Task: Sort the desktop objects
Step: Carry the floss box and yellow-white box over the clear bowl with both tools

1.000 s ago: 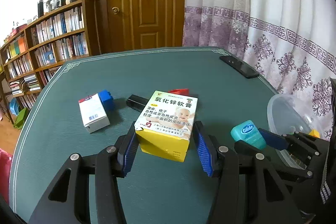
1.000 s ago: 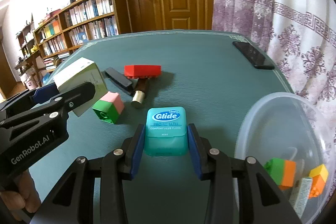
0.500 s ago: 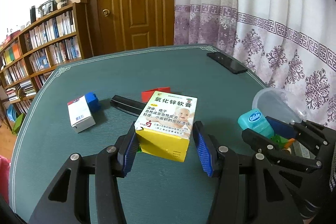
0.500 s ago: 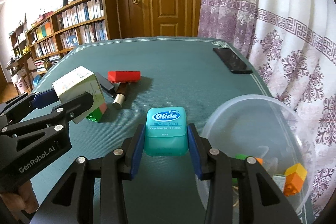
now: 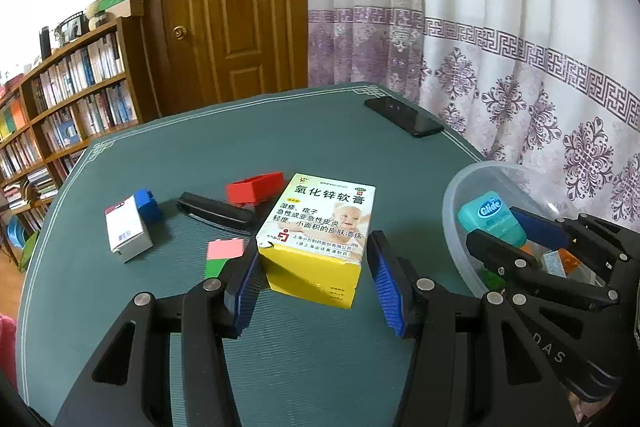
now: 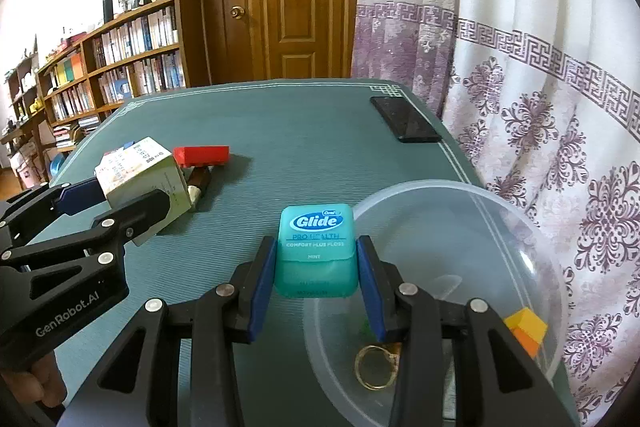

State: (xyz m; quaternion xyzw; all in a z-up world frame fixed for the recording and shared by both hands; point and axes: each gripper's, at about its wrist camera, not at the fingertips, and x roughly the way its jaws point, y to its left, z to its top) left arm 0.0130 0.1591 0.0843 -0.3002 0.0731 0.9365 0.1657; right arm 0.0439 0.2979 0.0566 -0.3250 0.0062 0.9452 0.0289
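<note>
My left gripper (image 5: 316, 273) is shut on a yellow and white ointment box (image 5: 320, 227) and holds it above the green table mat (image 5: 240, 155). It also shows in the right wrist view (image 6: 144, 175). My right gripper (image 6: 316, 279) is shut on a teal Glide floss case (image 6: 315, 247), held over the near rim of a clear plastic bowl (image 6: 500, 211). The floss case (image 5: 490, 217) and bowl (image 5: 456, 203) also show at the right of the left wrist view.
On the mat lie a red block (image 5: 254, 187), a black clip (image 5: 212, 213), a white box with a blue block (image 5: 128, 225), a pink and green block (image 5: 222, 255) and a black phone (image 6: 404, 119). The bowl holds an orange-yellow block (image 6: 526, 331) and a gold ring (image 6: 376, 367).
Both grippers have moved right with their loads. The floss case has gone from beside the bowl to over its near rim. The bowl now fills more of the right wrist view.
</note>
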